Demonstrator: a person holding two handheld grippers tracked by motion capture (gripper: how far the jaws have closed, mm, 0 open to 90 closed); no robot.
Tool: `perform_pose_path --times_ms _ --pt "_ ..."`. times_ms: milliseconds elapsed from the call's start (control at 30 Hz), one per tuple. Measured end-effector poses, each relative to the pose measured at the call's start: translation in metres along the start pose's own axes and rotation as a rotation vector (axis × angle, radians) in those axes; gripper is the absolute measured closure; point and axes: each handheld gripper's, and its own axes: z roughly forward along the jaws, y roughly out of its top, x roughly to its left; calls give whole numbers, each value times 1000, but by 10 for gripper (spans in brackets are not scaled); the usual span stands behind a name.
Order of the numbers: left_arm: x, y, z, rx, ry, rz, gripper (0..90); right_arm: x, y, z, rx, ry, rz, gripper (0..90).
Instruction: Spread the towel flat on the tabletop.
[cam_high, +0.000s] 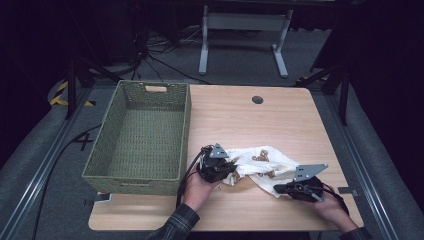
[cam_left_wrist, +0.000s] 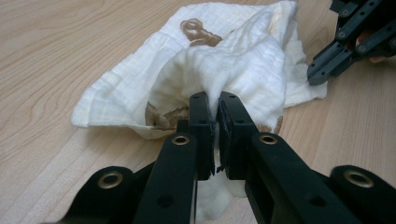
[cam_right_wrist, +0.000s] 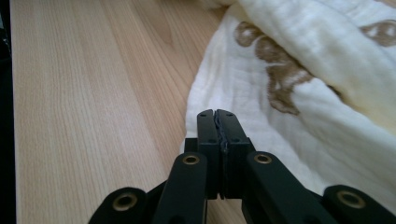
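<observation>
A white muslin cloth (cam_high: 260, 161) with brown prints lies crumpled on the wooden table (cam_high: 240, 115), near its front edge. My left gripper (cam_high: 233, 168) holds the cloth's left side. In the left gripper view its jaws (cam_left_wrist: 215, 100) are shut on a raised fold of the cloth (cam_left_wrist: 243, 65). My right gripper (cam_high: 278, 189) sits at the cloth's front right corner. In the right gripper view its jaws (cam_right_wrist: 216, 114) are pressed together just over the cloth's edge (cam_right_wrist: 280, 107), with no fabric showing between them. The right gripper (cam_left_wrist: 317, 74) also shows far off in the left gripper view.
A deep green woven basket (cam_high: 112, 145) stands on the table's left half, close to my left hand. A round cable hole (cam_high: 257, 99) sits near the far edge. Bare tabletop stretches behind and to the right of the cloth.
</observation>
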Motion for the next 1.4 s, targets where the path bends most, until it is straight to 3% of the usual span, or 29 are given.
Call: perform_pose_path --times_ms 233,600,700,867,967,1033,1167,1300,1400 --pt "1 1 -1 -22 -12 -11 847 -10 -16 -21 -16 -34 50 896" --pt "3 0 2 3 8 -15 847 -20 -41 -49 -26 -98 114 897" --pt "4 0 3 12 24 -13 848 -23 -49 -56 -8 -132 130 898" --pt "10 0 2 30 66 -23 849 -27 -60 -66 -3 -166 156 898" --pt "15 0 7 54 117 -44 848 -30 -67 -72 0 -185 173 898" --pt "19 1 10 55 130 -47 848 -30 -69 -74 2 -188 181 898" --pt "27 7 19 72 202 -36 815 -31 -72 -75 2 -190 185 897" --pt "24 7 17 79 181 -56 705 -31 -71 -74 -5 -187 174 883" --pt "9 8 5 61 154 -18 666 -30 -68 -75 -23 -171 177 811"
